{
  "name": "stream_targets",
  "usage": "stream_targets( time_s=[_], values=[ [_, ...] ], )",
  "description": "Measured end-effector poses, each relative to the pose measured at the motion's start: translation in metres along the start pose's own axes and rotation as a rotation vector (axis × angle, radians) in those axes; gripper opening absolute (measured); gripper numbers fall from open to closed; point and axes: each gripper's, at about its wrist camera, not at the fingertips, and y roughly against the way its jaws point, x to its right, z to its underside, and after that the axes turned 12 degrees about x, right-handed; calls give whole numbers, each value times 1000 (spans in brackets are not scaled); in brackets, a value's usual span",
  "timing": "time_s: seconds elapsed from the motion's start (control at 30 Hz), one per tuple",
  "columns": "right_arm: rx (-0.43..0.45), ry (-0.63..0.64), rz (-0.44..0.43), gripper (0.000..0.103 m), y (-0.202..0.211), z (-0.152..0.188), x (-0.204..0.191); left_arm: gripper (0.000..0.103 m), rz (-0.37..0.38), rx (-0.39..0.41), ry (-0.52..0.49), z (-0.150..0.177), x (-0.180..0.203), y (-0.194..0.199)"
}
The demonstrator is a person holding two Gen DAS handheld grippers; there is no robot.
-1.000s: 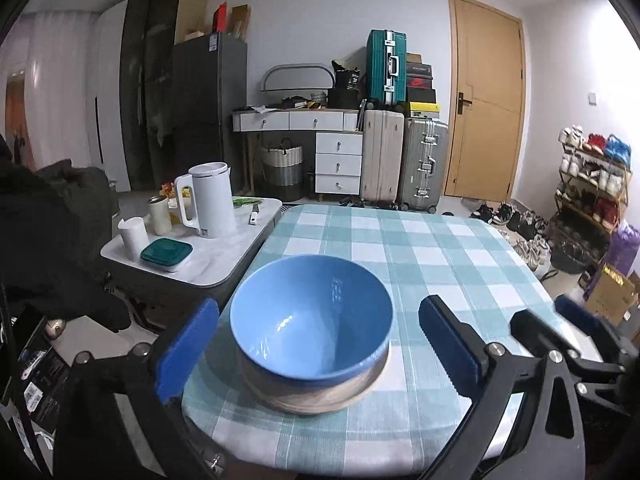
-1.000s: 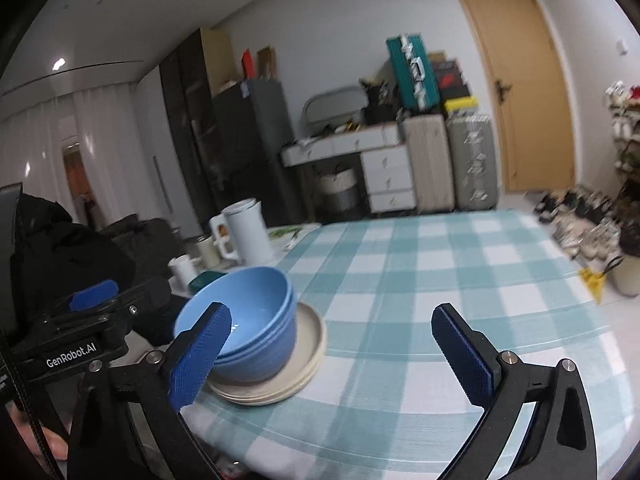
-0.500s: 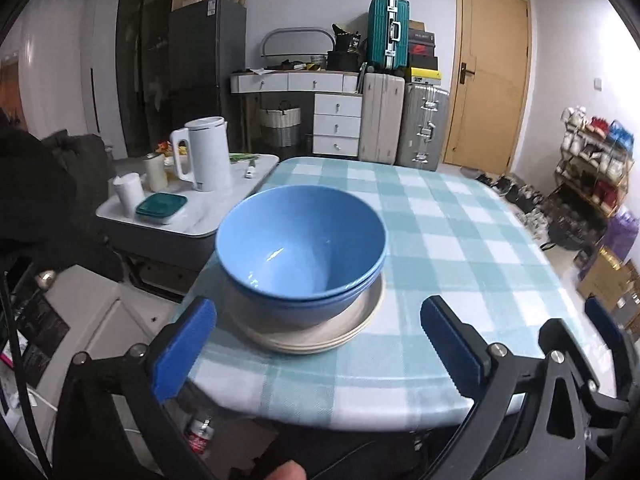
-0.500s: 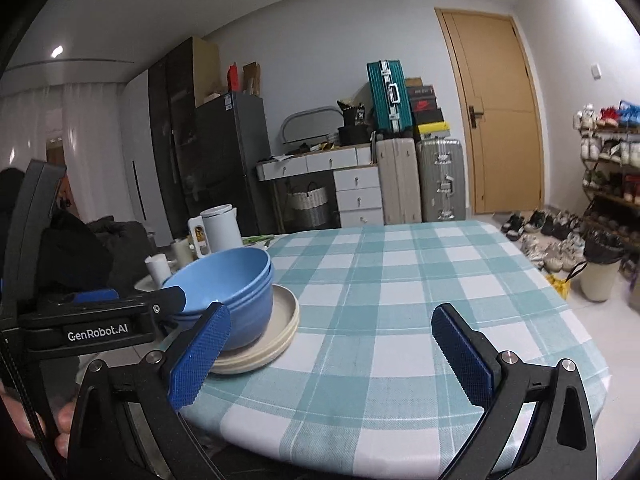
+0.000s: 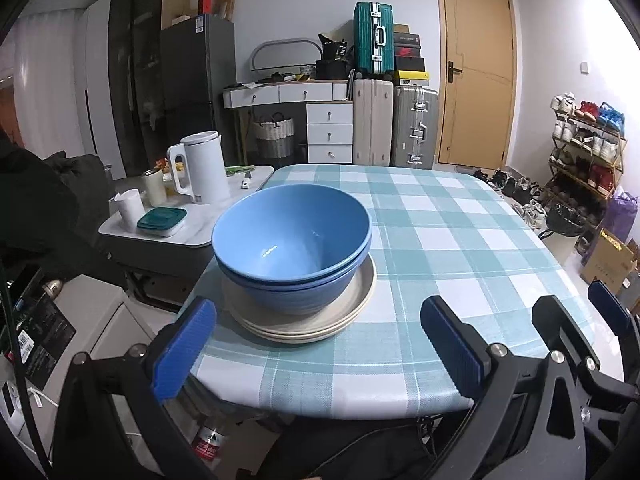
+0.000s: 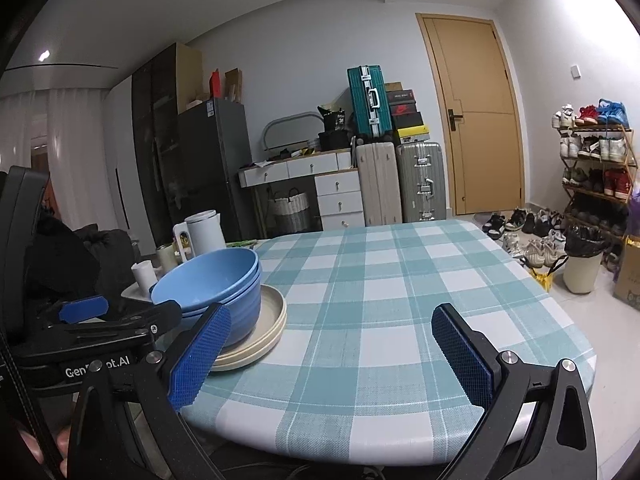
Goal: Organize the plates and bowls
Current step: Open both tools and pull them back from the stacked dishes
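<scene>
Both grippers, left (image 5: 320,344) & right (image 6: 332,350), wide open, empty, near stacked bowls (image 5: 292,240) on plates (image 5: 304,320).

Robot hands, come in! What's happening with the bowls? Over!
Left gripper open, empty. Right gripper open, empty. Two blue bowls nested on stacked beige plates, near the checked table corner. Nothing in the way.

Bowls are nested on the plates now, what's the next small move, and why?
Probably none on the stack: two blue bowls sit nested on the beige plates, level on the table. Both the left gripper and right gripper are open and empty, so I'd just ease them clear.
</scene>
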Motion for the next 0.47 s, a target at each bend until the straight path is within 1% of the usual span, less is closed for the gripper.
stream_targets(
  time_s=[0.23, 0.37, 0.47],
  values=[
    [12, 5, 16, 102, 5, 1, 2, 103, 4, -4, -6, 1, 3, -1],
    [6, -7, 17, 102, 5, 2, 4, 103, 4, -5, -21, 3, 5, -2],
    [6, -10, 20, 102, 6, 3, 5, 103, -22, 28, -46, 4, 10, 3]
  ],
)
